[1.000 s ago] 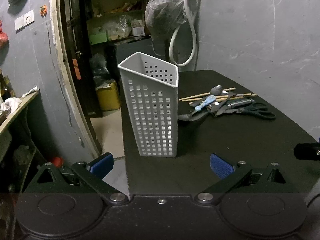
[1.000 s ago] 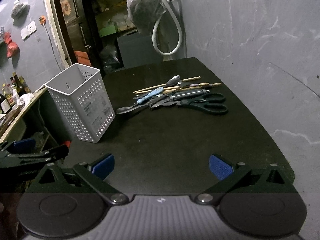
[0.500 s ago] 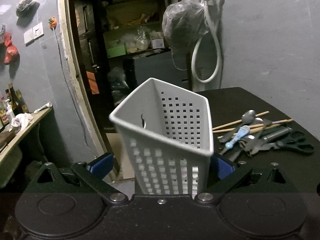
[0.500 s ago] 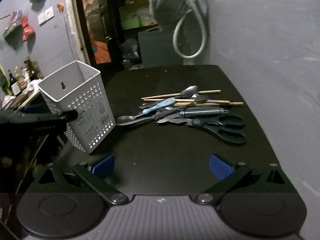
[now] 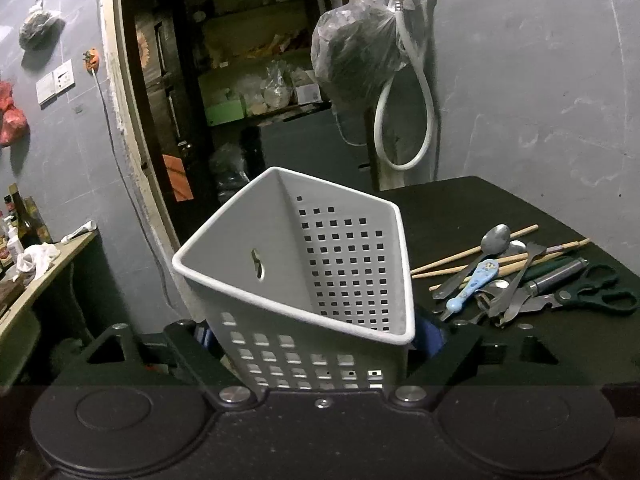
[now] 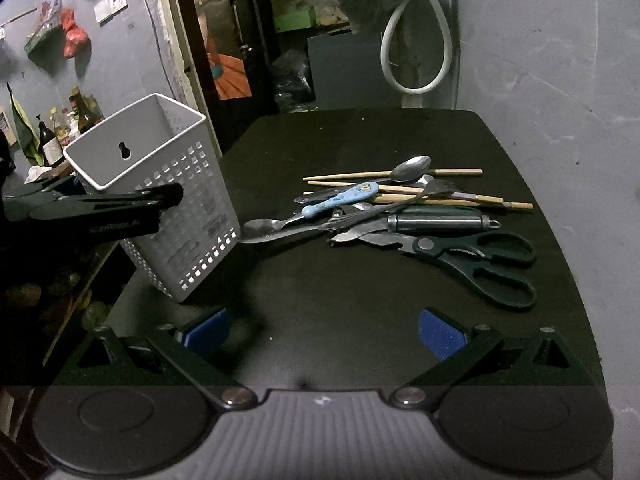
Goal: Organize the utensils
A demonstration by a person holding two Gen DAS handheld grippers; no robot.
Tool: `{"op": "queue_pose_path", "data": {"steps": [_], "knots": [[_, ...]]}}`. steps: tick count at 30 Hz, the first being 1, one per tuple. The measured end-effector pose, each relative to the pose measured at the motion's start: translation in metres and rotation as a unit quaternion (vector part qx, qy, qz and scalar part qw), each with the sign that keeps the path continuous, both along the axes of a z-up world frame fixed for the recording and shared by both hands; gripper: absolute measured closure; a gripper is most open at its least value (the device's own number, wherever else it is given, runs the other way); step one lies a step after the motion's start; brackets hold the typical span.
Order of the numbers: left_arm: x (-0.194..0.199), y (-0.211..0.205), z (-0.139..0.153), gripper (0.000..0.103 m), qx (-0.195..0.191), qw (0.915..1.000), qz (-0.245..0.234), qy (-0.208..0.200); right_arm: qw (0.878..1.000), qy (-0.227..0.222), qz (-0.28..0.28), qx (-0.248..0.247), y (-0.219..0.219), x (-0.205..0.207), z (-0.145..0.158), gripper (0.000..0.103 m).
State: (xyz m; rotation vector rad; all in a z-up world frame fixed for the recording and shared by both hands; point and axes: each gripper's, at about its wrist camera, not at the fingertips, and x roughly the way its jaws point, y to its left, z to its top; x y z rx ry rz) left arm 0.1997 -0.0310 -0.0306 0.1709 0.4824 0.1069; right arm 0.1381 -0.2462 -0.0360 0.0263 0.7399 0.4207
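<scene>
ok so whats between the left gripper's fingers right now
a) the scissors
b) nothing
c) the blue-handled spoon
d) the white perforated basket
d: the left gripper has just been closing, and the white perforated basket now sits between its blue pads; the right wrist view shows one finger lying against the basket's side. The scissors and blue-handled spoon lie in the pile on the table.
</scene>
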Motion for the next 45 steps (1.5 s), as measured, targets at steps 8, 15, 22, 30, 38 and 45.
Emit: {"op": "queue_pose_path", "data": {"steps": [8,15,22,30,38,45], "knots": [[-0.010,0.011,0.002,0.021,-0.016,0.9995,-0.027,0.000,0.999,-0.024,-0.001,-0.031,0.015,0.000,-0.006,0.000],[-0.023,0.028,0.006,0.021,-0.023,0.9990,-0.039,0.009,0.991,-0.085,0.033,-0.093,0.040,0.010,-0.021,0.000],[-0.035,0.039,0.008,0.021,-0.024,0.9984,-0.047,0.018,0.971,-0.141,0.100,-0.166,0.079,0.040,-0.039,0.000],[-0.039,0.044,0.009,0.021,-0.025,0.9982,-0.051,0.019,0.943,-0.191,0.150,-0.226,0.112,0.057,-0.056,0.010],[-0.042,0.043,0.010,0.021,-0.026,0.9980,-0.054,0.020,0.922,-0.235,0.168,-0.258,0.137,0.054,-0.069,0.028],[-0.042,0.043,0.010,0.021,-0.026,0.9980,-0.054,0.020,0.916,-0.235,0.193,-0.260,0.143,0.057,-0.075,0.070]]}}
